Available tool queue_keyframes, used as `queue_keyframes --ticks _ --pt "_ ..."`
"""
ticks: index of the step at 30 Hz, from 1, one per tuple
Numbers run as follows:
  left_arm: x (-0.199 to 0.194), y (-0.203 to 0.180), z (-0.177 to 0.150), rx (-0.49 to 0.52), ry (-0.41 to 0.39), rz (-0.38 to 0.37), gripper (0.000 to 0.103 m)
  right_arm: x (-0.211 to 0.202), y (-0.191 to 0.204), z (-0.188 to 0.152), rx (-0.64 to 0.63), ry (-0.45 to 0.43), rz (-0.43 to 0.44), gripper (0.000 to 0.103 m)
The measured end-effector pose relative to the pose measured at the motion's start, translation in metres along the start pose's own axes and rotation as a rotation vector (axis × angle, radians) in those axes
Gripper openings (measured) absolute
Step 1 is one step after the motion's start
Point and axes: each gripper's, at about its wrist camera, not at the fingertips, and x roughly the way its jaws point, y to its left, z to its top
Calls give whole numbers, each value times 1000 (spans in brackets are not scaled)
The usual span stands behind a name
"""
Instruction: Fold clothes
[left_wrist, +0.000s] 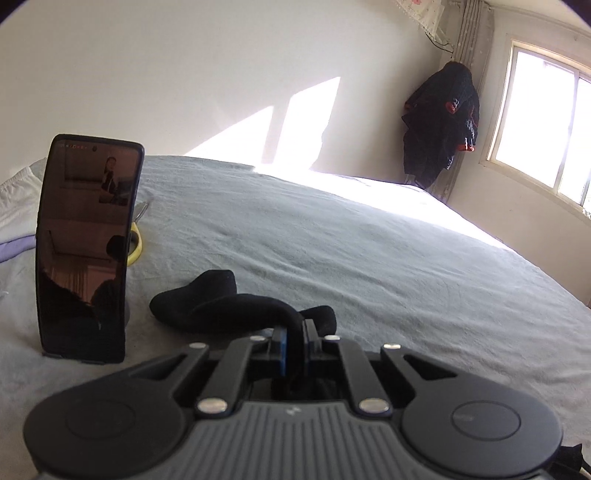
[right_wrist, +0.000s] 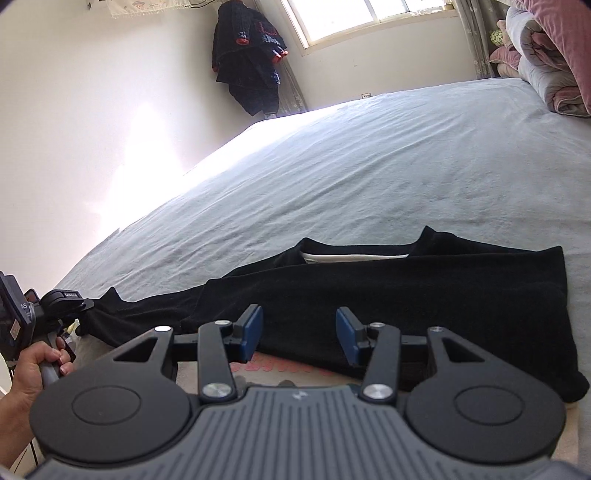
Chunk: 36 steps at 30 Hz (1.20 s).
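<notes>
My left hand-held gripper (left_wrist: 294, 334) is clamped on a strip of the black shirt (right_wrist: 406, 295), its blue pads (left_wrist: 282, 349) pressed against the cloth. The shirt lies on the grey bed (right_wrist: 369, 166), spread across the near edge, with one sleeve (right_wrist: 140, 314) stretched out toward that gripper. A hand (right_wrist: 35, 363) grips its handle. My right hand-held gripper (right_wrist: 300, 334) hangs just above the shirt's lower part, fingers wide apart and holding nothing. A phone (left_wrist: 86, 247) stands upright on the bed left of the bunched sleeve.
</notes>
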Motion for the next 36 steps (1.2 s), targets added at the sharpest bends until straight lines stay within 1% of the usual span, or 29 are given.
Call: queue_keyframes --ticks 3,4,5,7,8,10,14,16,17,18,19,20,21,22,23,25,27,28,30,34,36 --pt "-10 -7 4 3 -37 -57 8 34 24 4 -23 35 61 48" --pt "-14 -10 5 7 -51 -79 8 45 31 5 -27 51 83 43" --pt "-18 -14 6 13 -66 -105 8 55 38 5 -27 72 107 34" --pt "-28 -23 8 31 -97 -165 8 73 49 7 -30 102 138 27" --pt "-34 -28 10 37 -112 -196 7 81 54 8 -29 112 146 27" --pt "-46 -37 12 43 -142 -263 7 96 60 12 -15 130 155 27" --pt "-68 -58 13 72 -179 -410 7 122 60 16 59 172 173 26" --pt "-75 -70 11 91 -175 -483 7 138 57 14 98 213 165 26" --pt "-79 -76 8 101 -169 -518 7 147 56 10 111 251 156 26" --pt "-82 -83 4 114 -161 -551 7 153 56 6 107 275 143 20" --pt "-85 -88 0 125 -152 -577 8 155 58 4 74 276 132 11" --pt "-87 -93 -4 136 -144 -603 8 153 57 4 62 279 134 11" --pt "-88 -97 -9 147 -135 -627 8 150 54 7 83 290 145 11" --pt "-89 -101 -14 157 -125 -652 8 146 49 10 113 298 158 14" --pt "-89 -105 -19 165 -113 -674 8 140 38 12 158 294 171 21" --pt "-91 -110 -29 180 -83 -711 8 123 12 16 244 259 173 24" --pt "-93 -117 -41 211 -53 -748 8 103 -17 17 327 217 155 34" --pt "-95 -120 -47 232 -39 -766 8 92 -29 18 354 194 138 43" --pt "-98 -126 -61 279 -4 -797 8 71 -52 18 388 157 112 45" --pt "-93 -138 -91 376 139 -844 8 36 -82 20 406 108 58 46" --pt "-91 -143 -107 425 211 -866 9 26 -87 21 396 97 41 46"
